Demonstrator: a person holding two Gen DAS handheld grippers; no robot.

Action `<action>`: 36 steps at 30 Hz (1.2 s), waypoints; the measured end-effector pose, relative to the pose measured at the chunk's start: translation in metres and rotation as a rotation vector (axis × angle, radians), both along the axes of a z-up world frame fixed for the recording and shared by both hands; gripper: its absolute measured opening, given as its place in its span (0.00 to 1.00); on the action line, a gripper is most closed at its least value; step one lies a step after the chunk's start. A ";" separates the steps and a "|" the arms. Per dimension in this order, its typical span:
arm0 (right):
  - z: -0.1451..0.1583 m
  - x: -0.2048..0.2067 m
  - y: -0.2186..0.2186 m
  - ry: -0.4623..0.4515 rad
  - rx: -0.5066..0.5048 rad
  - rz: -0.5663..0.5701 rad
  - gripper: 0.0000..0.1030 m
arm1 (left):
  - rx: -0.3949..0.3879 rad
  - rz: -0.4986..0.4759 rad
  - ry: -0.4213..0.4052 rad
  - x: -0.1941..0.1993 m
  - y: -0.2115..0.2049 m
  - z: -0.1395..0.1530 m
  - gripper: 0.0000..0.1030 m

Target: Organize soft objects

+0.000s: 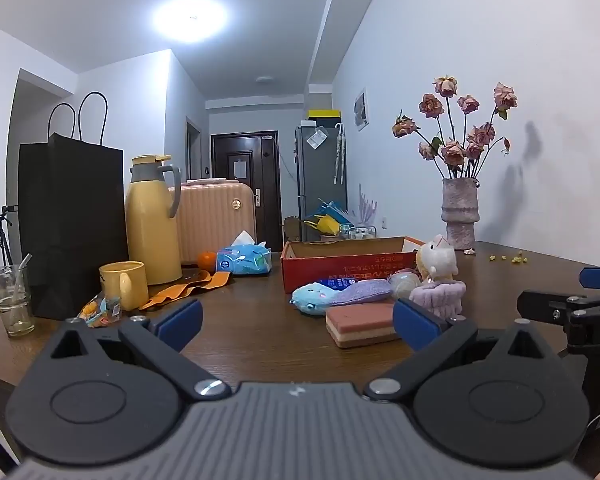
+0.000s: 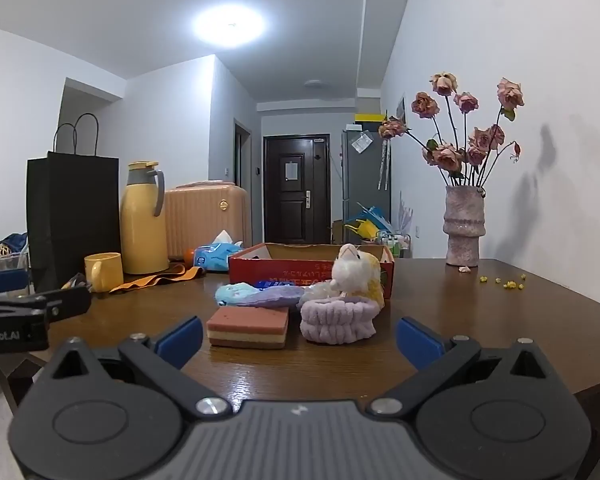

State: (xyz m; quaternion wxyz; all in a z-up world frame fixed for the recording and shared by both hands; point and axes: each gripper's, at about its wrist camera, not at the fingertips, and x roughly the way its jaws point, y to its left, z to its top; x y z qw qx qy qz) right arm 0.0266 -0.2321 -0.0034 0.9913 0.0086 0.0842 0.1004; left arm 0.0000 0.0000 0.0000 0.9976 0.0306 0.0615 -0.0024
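On the brown table lie a layered pink-and-cream sponge (image 1: 362, 325) (image 2: 249, 326), a lilac fluffy headband (image 1: 440, 297) (image 2: 338, 318), a blue plush fish (image 1: 310, 298) (image 2: 234, 293), a purple sock (image 1: 360, 293) (image 2: 276, 296) and a white-and-yellow plush toy (image 1: 438, 259) (image 2: 356, 274). They sit in front of an open red cardboard box (image 1: 348, 266) (image 2: 296, 267). My left gripper (image 1: 298, 320) is open and empty, a little short of the sponge. My right gripper (image 2: 299, 338) is open and empty, just short of the sponge and headband.
On the left stand a black paper bag (image 1: 72, 220), a yellow thermos (image 1: 152, 220), a yellow mug (image 1: 124, 284), a glass (image 1: 10, 300), an orange cloth (image 1: 188, 286) and a tissue pack (image 1: 244, 260). A vase of dried roses (image 2: 464, 226) stands at the back right.
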 end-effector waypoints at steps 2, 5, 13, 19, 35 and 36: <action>0.000 0.000 0.001 0.000 0.003 0.005 1.00 | -0.003 0.007 -0.006 0.000 0.000 0.000 1.00; -0.001 0.000 0.001 0.000 0.014 0.004 1.00 | -0.007 0.009 -0.007 0.000 0.000 0.001 1.00; -0.001 -0.003 0.002 -0.012 -0.003 0.006 1.00 | -0.014 0.011 -0.008 -0.002 -0.002 0.001 1.00; -0.001 0.000 0.002 -0.009 -0.003 0.001 1.00 | -0.020 0.008 -0.016 -0.003 0.001 0.001 1.00; -0.001 0.002 0.003 0.000 -0.006 -0.007 1.00 | -0.014 0.007 -0.016 -0.004 0.001 0.000 1.00; -0.002 0.002 0.004 -0.001 -0.007 -0.008 1.00 | -0.014 0.007 -0.016 -0.004 0.001 0.000 1.00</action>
